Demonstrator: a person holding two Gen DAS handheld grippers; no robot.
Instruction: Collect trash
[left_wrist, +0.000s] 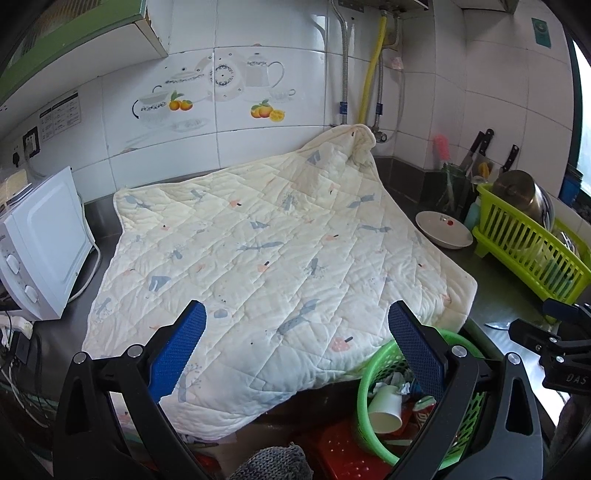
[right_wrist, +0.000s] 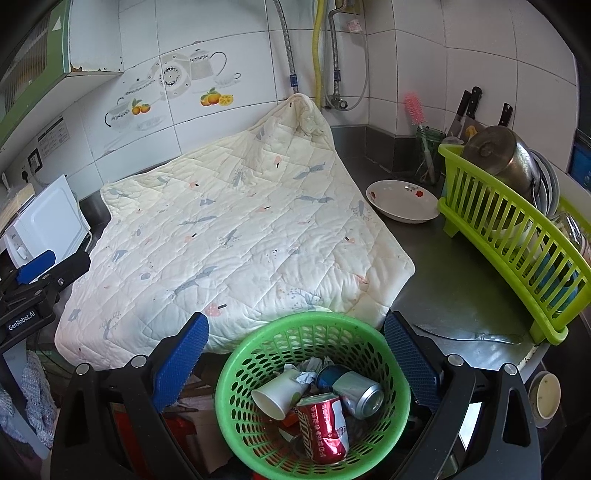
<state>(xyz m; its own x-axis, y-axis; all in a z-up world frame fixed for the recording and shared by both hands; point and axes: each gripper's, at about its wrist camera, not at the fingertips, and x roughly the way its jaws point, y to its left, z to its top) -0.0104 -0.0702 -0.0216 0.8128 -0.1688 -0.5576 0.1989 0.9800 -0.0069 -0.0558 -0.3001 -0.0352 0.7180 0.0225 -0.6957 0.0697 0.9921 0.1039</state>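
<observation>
Trash lay in the green basket (right_wrist: 312, 384) below the counter edge — a paper cup (right_wrist: 277, 393), a red can (right_wrist: 325, 428), a silver can (right_wrist: 360, 393). Both grippers, left (left_wrist: 297, 350) and right (right_wrist: 295, 363), hung spread wide, gripping nothing, facing the quilted mat (right_wrist: 229, 236).

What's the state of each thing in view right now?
left gripper: open, empty
right gripper: open, empty, above the basket
green basket: upright, holds trash
paper cup: on its side in basket
red can: crushed, in basket
silver can: lying in basket
quilt: spread over counter, far corner bunched against wall
white bowl: upright, empty
</observation>
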